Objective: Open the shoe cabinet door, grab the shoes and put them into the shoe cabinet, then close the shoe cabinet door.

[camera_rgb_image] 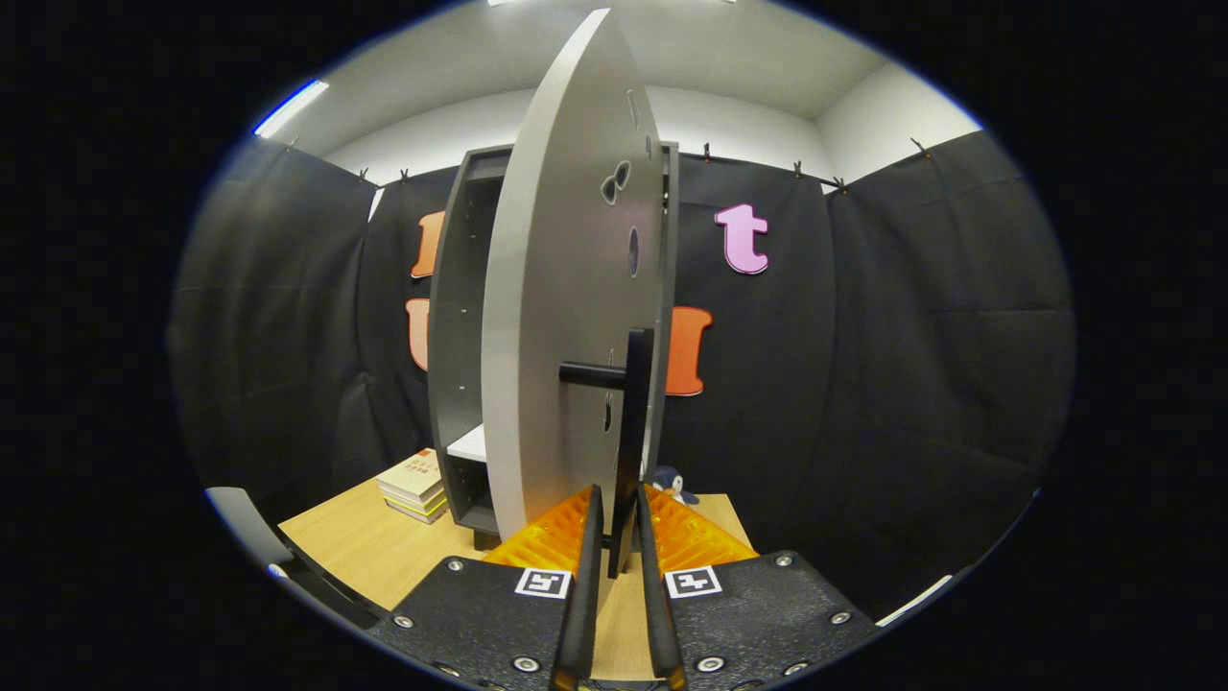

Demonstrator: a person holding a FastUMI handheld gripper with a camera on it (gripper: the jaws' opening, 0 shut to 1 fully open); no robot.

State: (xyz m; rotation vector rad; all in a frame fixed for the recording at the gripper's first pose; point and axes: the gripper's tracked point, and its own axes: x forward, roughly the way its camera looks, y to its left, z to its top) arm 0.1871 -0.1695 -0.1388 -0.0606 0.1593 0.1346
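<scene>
Gripper (619,523) closed on the lower end of the door handle (633,432), a finger pressing each side of the bar. Handle upright, long axis vertical, joined to the door by a short horizontal post. Shoe cabinet door (561,317) swung open, seen nearly edge-on, tall axis vertical, free edge pointing toward the fingers. Shoe cabinet (460,317) behind it on the wooden table (374,552), open front facing left. Books (414,485) stacked beside the cabinet's base.
</scene>
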